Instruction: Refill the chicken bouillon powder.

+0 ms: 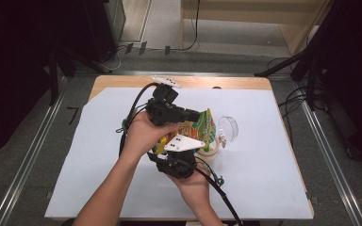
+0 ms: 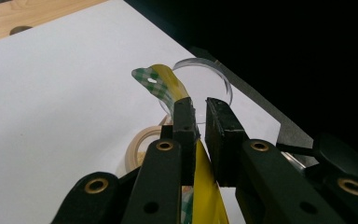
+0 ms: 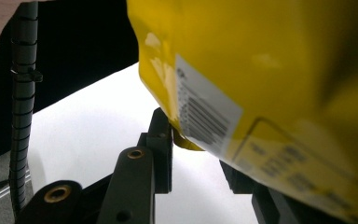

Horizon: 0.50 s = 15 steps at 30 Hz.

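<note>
Above the middle of the bench [image 1: 99,188], a yellow snack bag [image 1: 199,128] is held aloft between both tools: left tool [image 2: 199,116] clenched on its top seam, right tool [image 3: 193,140] gripping its lower corner, presumably for tearing open over the tape roll [image 2: 137,147] and clear lid [image 1: 229,128].

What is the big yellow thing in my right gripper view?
Observer: A snack pouch. Its other side is colourful, with a green checked top.
Operator: Who holds the top?
Observer: The left gripper pinches the pouch near its top edge.
Operator: What is on the table?
Observer: A beige round container stands by the pouch's lower end, with a clear plastic lid next to it.
</note>
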Tool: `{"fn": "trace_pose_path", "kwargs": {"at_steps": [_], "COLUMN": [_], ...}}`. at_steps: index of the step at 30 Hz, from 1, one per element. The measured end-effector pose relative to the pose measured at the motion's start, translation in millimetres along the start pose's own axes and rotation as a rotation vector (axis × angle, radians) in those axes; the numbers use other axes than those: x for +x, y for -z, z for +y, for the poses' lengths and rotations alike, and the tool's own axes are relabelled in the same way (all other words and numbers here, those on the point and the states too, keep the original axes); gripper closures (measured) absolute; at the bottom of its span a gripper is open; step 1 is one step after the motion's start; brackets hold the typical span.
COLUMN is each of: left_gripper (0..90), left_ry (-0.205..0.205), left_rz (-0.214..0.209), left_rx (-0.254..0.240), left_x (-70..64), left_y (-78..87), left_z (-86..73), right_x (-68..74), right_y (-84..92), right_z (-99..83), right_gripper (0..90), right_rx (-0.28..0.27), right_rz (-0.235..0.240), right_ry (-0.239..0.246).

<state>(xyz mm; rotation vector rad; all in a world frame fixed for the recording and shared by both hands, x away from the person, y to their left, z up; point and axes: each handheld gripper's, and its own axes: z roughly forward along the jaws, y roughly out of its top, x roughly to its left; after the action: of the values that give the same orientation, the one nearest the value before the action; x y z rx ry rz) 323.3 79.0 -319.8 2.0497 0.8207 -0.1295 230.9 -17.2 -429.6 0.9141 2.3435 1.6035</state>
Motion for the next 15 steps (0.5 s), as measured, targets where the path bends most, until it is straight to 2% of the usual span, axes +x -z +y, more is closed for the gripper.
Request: {"fn": "trace_pose_path", "kwargs": {"at_steps": [15], "left_gripper": [83.0], "left_ry": [0.005], "left_rz": [0.004], "left_rx": [-0.012], "left_x": [3.5], "left_y": [2.0], "left_z": [0.0], "right_x": [-1.5], "right_y": [-2.9], "right_z": [1.7], "right_gripper": [69.0], "right_rx": [0.005], "right_rz": [-0.001], "right_ry": [0.001]}}
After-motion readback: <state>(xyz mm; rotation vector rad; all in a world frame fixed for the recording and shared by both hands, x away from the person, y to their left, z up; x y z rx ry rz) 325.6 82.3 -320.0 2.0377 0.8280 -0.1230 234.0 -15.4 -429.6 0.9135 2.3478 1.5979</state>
